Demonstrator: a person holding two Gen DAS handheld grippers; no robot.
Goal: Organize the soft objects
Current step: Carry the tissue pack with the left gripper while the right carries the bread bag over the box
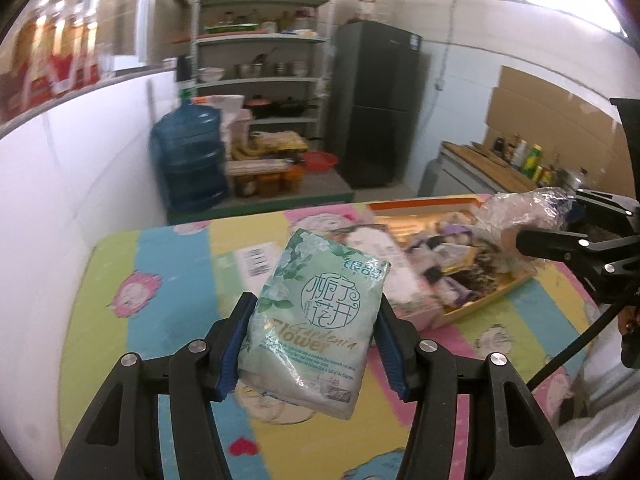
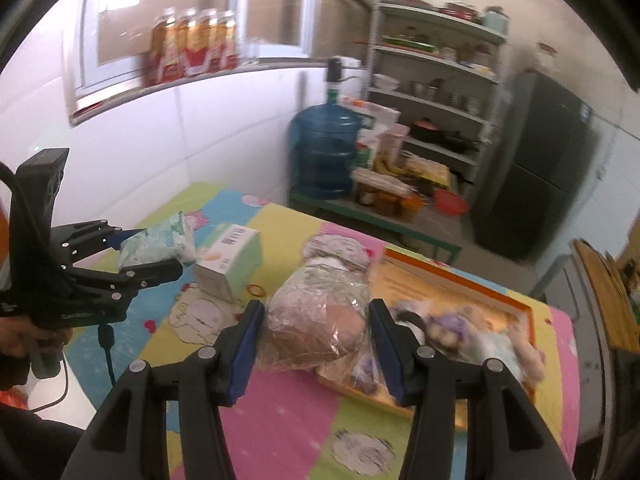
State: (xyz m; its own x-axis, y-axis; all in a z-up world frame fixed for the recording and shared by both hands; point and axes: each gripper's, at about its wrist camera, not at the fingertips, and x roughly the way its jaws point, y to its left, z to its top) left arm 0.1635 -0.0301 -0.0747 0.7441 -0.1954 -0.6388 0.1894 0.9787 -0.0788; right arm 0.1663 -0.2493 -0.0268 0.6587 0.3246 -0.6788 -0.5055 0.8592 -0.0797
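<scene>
Left gripper (image 1: 312,344) clamps a green tissue pack (image 1: 316,320), centre frame; right gripper (image 2: 316,344) grips a plastic-wrapped soft toy (image 2: 320,320) — orange tray (image 2: 460,280) lower right.

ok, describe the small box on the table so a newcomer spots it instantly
Start at the table with the striped cartoon cloth. Left of the orange tray lies a small box, loose on the cloth. It alone is rigid: pale green sides, white barcode panel on top.
</scene>
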